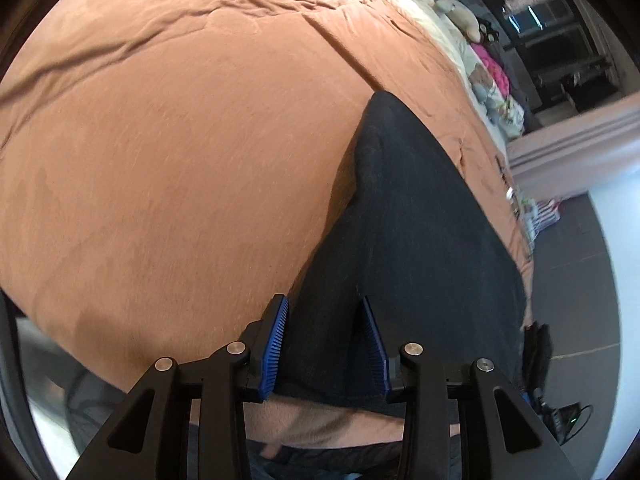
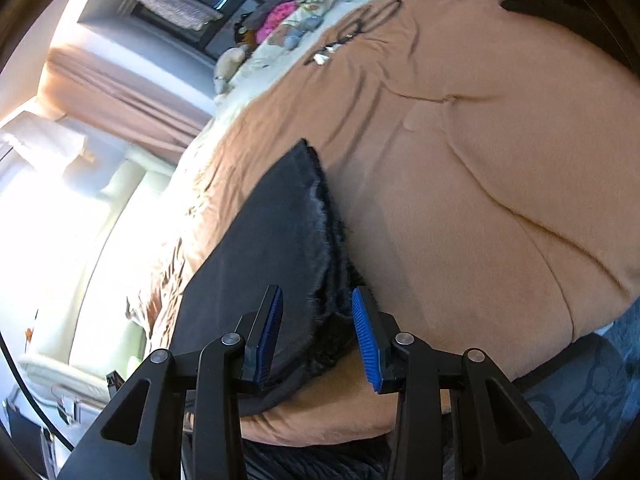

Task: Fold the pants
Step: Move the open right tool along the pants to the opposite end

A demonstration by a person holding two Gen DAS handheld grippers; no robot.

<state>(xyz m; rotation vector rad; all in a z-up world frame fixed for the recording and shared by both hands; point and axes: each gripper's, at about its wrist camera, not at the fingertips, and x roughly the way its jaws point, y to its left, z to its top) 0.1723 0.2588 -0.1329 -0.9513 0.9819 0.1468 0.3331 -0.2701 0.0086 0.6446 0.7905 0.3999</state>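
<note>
pants (image 1: 420, 240) on bed cover (image 1: 180, 160), near edge | stuffed toys (image 1: 460, 12) at far end

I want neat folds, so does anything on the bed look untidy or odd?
The pants have a frayed, ragged hem, seen in the right wrist view. A loose black cable lies on the orange blanket farther back.
</note>
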